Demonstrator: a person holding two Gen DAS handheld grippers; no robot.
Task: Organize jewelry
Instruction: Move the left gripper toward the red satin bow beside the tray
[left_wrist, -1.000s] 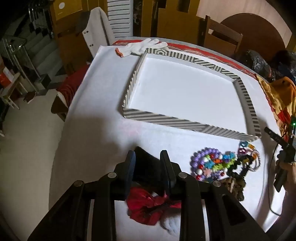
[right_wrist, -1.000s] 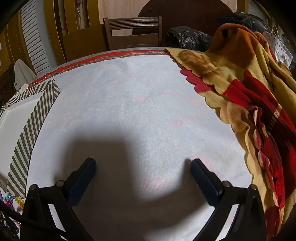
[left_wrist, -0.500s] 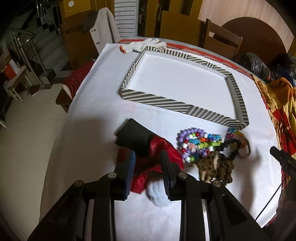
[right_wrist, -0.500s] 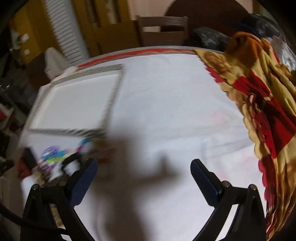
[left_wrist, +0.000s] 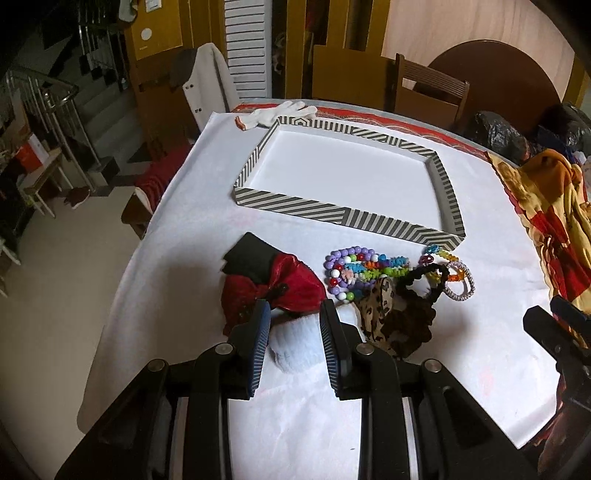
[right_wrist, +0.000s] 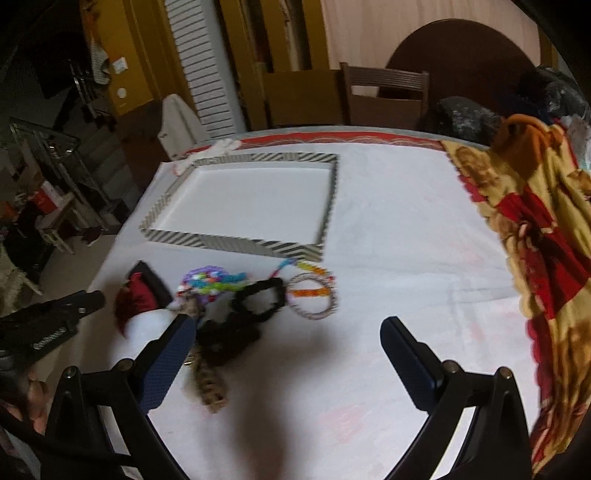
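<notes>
A pile of jewelry and hair ties lies on the white tablecloth: a red satin scrunchie (left_wrist: 273, 286), a white fluffy scrunchie (left_wrist: 295, 343), purple and coloured bead bracelets (left_wrist: 354, 269), a leopard scrunchie (left_wrist: 380, 306), a black scrunchie (right_wrist: 258, 299) and a braided ring bracelet (right_wrist: 314, 297). A striped tray (left_wrist: 332, 212) with a white floor stands behind the pile, nothing in it. My left gripper (left_wrist: 295, 325) is part open, its fingers either side of the white scrunchie. My right gripper (right_wrist: 288, 350) is wide open, above the table right of the pile.
A white glove (left_wrist: 277, 112) lies by the tray's far left corner. A yellow and red blanket (right_wrist: 535, 221) covers the table's right side. Wooden chairs (left_wrist: 428, 88) stand behind the table. The table's left edge drops to the floor.
My left gripper has pulled back, so the whole pile and tray now show. My right gripper has swung left from the bare cloth toward the pile.
</notes>
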